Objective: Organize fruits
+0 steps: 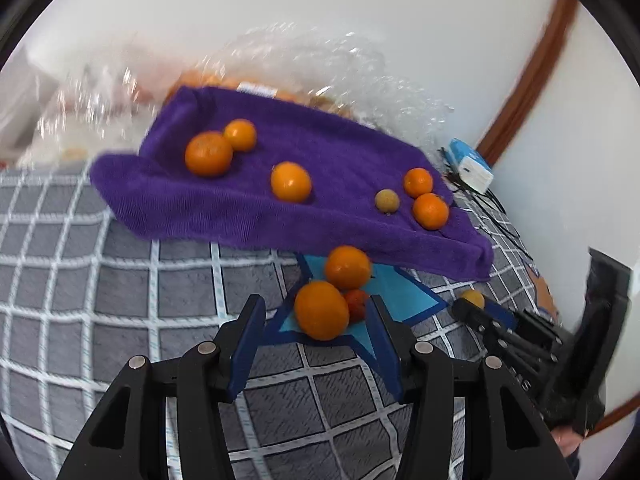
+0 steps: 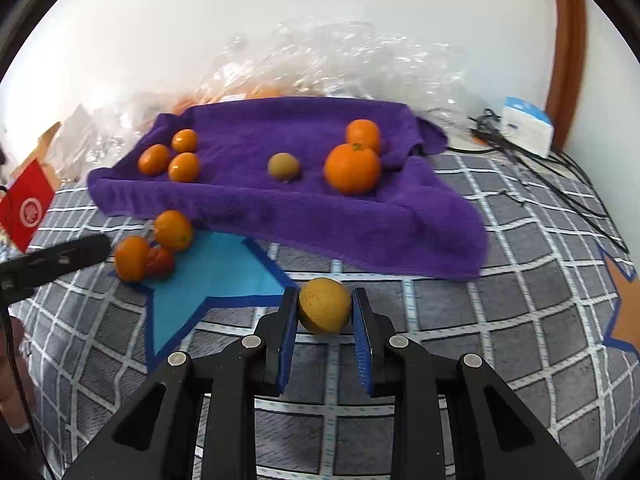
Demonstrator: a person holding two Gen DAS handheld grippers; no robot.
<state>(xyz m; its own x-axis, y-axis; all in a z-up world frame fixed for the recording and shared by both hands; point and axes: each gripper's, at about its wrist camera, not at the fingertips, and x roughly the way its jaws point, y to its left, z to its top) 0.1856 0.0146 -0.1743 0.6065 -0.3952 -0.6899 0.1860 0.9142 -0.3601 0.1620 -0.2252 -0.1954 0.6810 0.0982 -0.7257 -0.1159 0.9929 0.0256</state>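
My left gripper [image 1: 316, 305] is open over a blue star patch [image 1: 404, 292] on the grey checked bedspread. A large orange [image 1: 320, 316] lies between its blue pads without touching them. A second orange [image 1: 347, 267] and a small red fruit [image 1: 357, 304] lie just beyond it. My right gripper [image 2: 325, 308] is shut on a yellowish round fruit [image 2: 324, 314], held just above the bedspread. A purple towel [image 2: 280, 208] behind carries several oranges and one greenish-brown fruit [image 2: 283, 166]. The left gripper [image 2: 96, 246] also shows at the right wrist view's left edge.
Crumpled clear plastic bags [image 2: 320, 64] lie behind the towel against the white wall. A blue and white box [image 2: 526, 126] and black cables [image 2: 540, 176] sit at the far right. A red box [image 2: 28, 208] is at the left. An orange star patch [image 2: 624, 312] marks the bedspread's right side.
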